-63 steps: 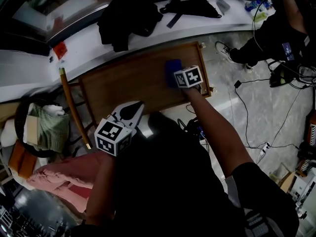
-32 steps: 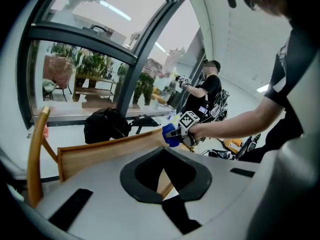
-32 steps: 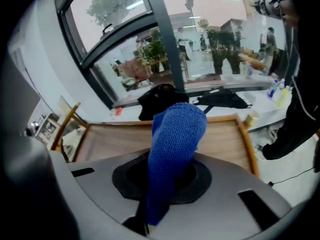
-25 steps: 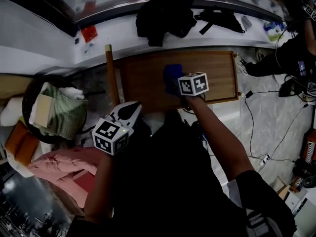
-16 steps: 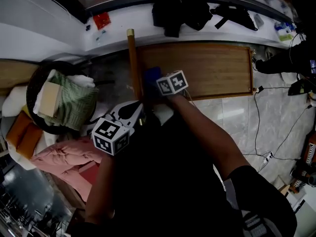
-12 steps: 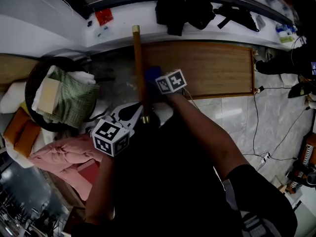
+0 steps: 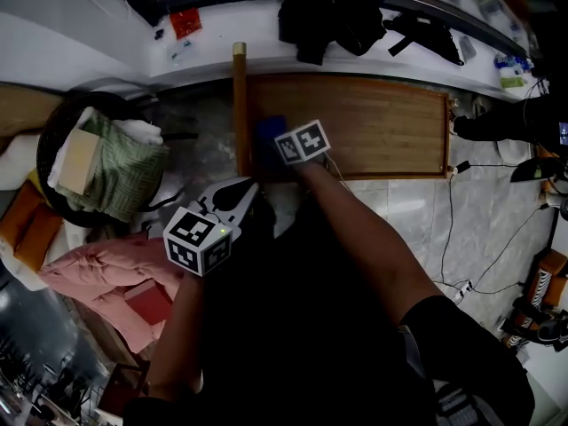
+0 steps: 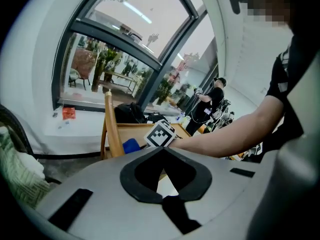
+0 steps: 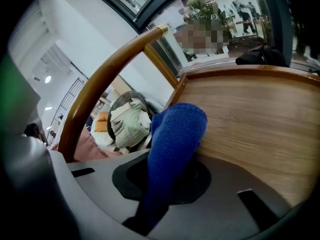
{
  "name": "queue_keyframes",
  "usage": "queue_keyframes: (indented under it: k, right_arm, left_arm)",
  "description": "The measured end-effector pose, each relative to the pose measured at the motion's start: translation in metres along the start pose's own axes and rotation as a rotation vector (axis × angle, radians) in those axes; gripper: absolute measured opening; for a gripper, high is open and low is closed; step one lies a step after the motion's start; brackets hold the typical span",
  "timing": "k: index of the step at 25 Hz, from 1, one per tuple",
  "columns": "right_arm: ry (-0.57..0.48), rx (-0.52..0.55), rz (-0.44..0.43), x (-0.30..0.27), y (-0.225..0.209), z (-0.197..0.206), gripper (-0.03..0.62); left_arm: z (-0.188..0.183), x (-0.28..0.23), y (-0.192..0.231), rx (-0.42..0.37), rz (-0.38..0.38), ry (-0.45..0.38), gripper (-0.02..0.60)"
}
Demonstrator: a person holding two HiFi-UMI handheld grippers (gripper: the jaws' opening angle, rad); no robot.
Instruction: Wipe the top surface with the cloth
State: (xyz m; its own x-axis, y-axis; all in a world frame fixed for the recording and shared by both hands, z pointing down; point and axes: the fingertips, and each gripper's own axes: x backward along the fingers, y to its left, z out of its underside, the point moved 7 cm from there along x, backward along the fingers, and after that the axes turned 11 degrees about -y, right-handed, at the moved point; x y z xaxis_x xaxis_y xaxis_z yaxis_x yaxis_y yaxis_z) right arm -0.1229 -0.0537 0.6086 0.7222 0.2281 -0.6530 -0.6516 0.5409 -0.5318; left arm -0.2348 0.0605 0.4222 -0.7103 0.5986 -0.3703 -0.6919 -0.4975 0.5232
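We view a brown wooden desk set lengthwise before a white ledge that carries a black garment, with pale stone floor on the near side. The blue cloth, pinched in the right tongs, rests on the desk's left end. A raised wooden rail bounds that end just left of these tongs, and bare board runs open to their right. The right arm reaches straight out to the desk, while the left tongs, pressed together on nothing, are held back near the body and apart from the desk, a basket of folded linen to their left.
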Motion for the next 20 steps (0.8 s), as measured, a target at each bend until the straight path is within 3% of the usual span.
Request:
queue_keyframes:
  k: [20]
  right_arm:
    - [-0.064, -0.066, 0.164, 0.162, -0.156, 0.035, 0.055]
  left_arm:
    - [0.011, -0.117, -0.104, -0.051, 0.098, 0.055, 0.009]
